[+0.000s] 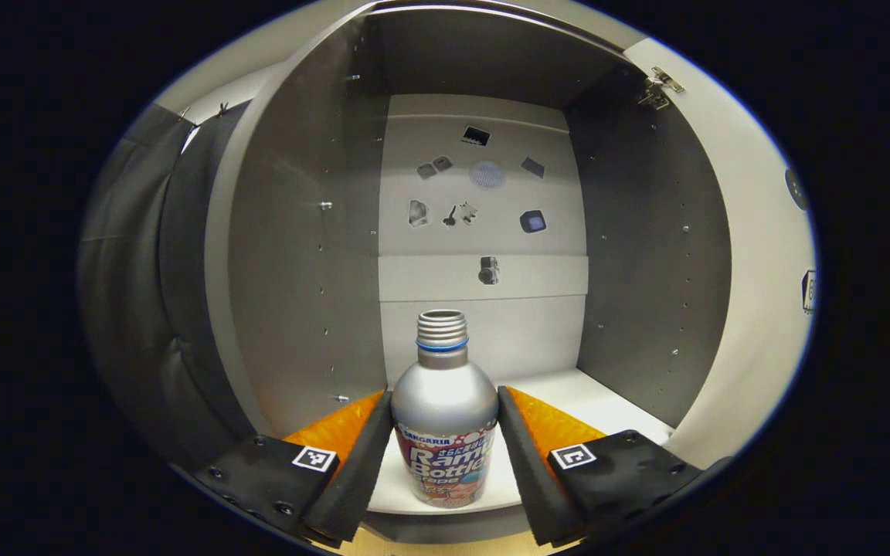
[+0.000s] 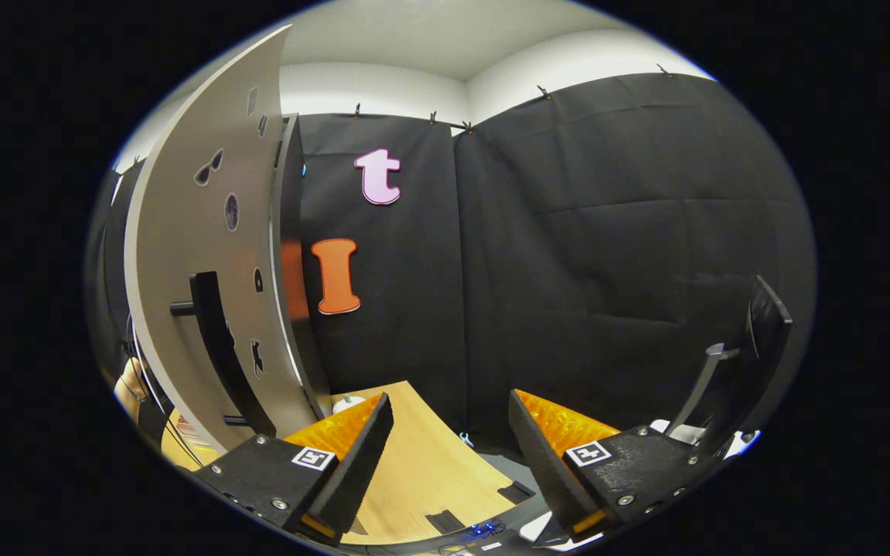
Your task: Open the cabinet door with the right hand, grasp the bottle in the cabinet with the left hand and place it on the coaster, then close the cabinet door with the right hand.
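Bottle [image 1: 443, 417] stands upright on the cabinet [image 1: 314, 232] floor, between the left tongs [image 1: 445, 413] — fingers flanking its body, contact unclear. Right tongs [image 2: 449, 432] spread over the wooden surface [image 2: 422, 463], beside the open door [image 2: 205, 293].

I count one bottle [image 1: 445, 417], silver with a threaded neck, standing upright in one open cabinet [image 1: 314, 232]. Between the two fingers of my left hand-held gripper [image 1: 445, 444] stands that single bottle. On the cabinet's far back panel I count about nine small stickers [image 1: 484, 174]. One hinge [image 1: 657, 86] shows at the upper right. In the right gripper view I count one cabinet door [image 2: 205, 255] with one dark bar handle [image 2: 221, 347], one wooden surface [image 2: 422, 463], one monitor [image 2: 762, 332] on a stand at the far right, and the two fingers of my right hand-held gripper [image 2: 449, 452].
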Demonstrator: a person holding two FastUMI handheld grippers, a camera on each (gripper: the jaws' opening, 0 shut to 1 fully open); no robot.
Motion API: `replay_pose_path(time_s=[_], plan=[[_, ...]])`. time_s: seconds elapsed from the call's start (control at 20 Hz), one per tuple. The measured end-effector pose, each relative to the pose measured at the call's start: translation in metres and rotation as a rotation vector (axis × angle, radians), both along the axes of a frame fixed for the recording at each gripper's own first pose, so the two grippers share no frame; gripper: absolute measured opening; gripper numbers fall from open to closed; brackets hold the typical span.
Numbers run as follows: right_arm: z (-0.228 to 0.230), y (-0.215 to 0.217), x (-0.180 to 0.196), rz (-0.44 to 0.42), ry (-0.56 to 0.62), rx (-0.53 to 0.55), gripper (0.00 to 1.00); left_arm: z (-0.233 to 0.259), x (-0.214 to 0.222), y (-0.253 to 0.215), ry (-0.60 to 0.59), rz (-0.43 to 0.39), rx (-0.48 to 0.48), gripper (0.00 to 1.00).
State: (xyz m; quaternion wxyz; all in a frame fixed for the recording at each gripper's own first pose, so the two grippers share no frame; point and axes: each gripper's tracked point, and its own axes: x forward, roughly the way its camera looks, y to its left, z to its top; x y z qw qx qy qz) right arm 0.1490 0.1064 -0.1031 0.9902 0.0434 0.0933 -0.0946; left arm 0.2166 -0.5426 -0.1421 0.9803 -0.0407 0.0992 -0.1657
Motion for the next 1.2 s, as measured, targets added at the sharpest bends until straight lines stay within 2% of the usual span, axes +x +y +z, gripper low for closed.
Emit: replay_pose_path(time_s=[0.45,0.5,0.6,0.65,0.8,0.85,1.05,1.2], plan=[[0.004,0.01,0.0,0.068,-0.015,0.014,0.93,0.037,-0.061,0.045,-0.053,0.006,-0.018,0.84],[0.004,0.012,-0.001,0.08,-0.013,0.014,0.98,0.038,-0.068,0.054,-0.055,0.015,-0.016,0.83],[0.004,0.016,-0.002,0.104,-0.013,0.017,0.98,0.035,-0.081,0.073,-0.056,0.038,-0.004,0.86],[0.004,0.017,-0.002,0.116,-0.015,0.017,0.98,0.031,-0.086,0.083,-0.06,0.054,0.011,0.84],[0.004,0.021,-0.005,0.149,-0.017,0.019,0.98,0.019,-0.105,0.109,-0.064,0.09,0.049,0.88],[0.004,0.023,-0.005,0.16,-0.016,0.021,0.98,0.013,-0.111,0.117,-0.064,0.099,0.056,0.85],[0.006,0.028,-0.005,0.188,-0.026,0.022,0.98,-0.011,-0.129,0.142,-0.058,0.129,0.101,0.86],[0.005,0.033,-0.007,0.21,-0.021,0.034,0.98,-0.039,-0.145,0.156,-0.022,0.125,0.087,0.86]])
